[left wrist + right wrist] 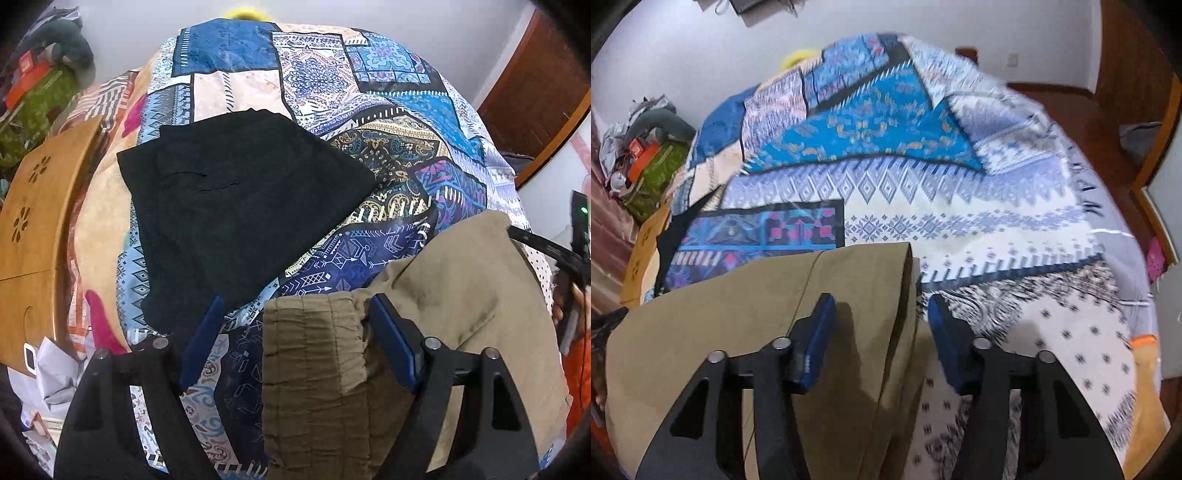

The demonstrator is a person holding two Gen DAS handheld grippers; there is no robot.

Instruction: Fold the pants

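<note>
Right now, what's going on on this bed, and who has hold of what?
A person is folding a pair of khaki cotton pants on a bed with a blue patchwork-print bedspread. The left gripper is open, straddling the ribbed waistband end. The right gripper is open too, around the folded edge at the other end. Neither is clamping yet. A black folded garment lies set aside further up the bed.

Khaki pants (443,295), folded, flat on bedspread (314,74)
</note>
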